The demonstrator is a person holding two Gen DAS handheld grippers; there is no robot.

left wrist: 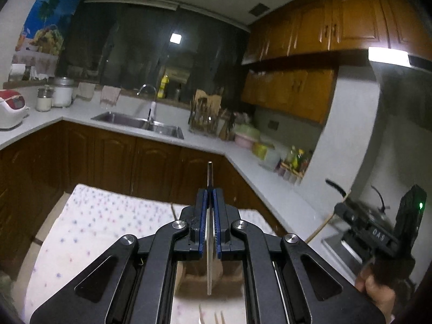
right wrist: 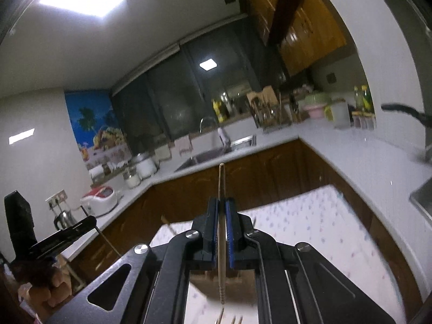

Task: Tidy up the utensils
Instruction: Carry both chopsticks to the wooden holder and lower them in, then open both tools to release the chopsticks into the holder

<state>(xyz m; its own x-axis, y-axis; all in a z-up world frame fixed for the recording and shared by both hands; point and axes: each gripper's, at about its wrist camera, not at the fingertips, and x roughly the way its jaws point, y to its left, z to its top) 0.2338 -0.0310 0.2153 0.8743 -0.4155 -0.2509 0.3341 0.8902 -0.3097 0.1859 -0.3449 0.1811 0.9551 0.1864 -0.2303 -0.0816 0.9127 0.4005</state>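
My left gripper (left wrist: 210,192) is shut on a thin metal chopstick (left wrist: 209,172) that runs along the fingers, its tip sticking out past them and its tail reaching back under the body. My right gripper (right wrist: 222,202) is shut on a wooden chopstick (right wrist: 221,178) held the same way, its ridged end pointing back. Both are raised above a table covered with a dotted white cloth (left wrist: 102,216), also in the right wrist view (right wrist: 310,216). Fork tines (left wrist: 216,317) show at the bottom edge of the left view, and some (right wrist: 229,318) at the bottom of the right view.
A white L-shaped counter (left wrist: 216,143) holds a sink (left wrist: 140,124), a utensil rack (left wrist: 205,116), jars, bottles and a rice cooker (left wrist: 10,108). Brown cabinets stand below and above. The other gripper and hand show at the right (left wrist: 378,232) and at the left (right wrist: 40,245).
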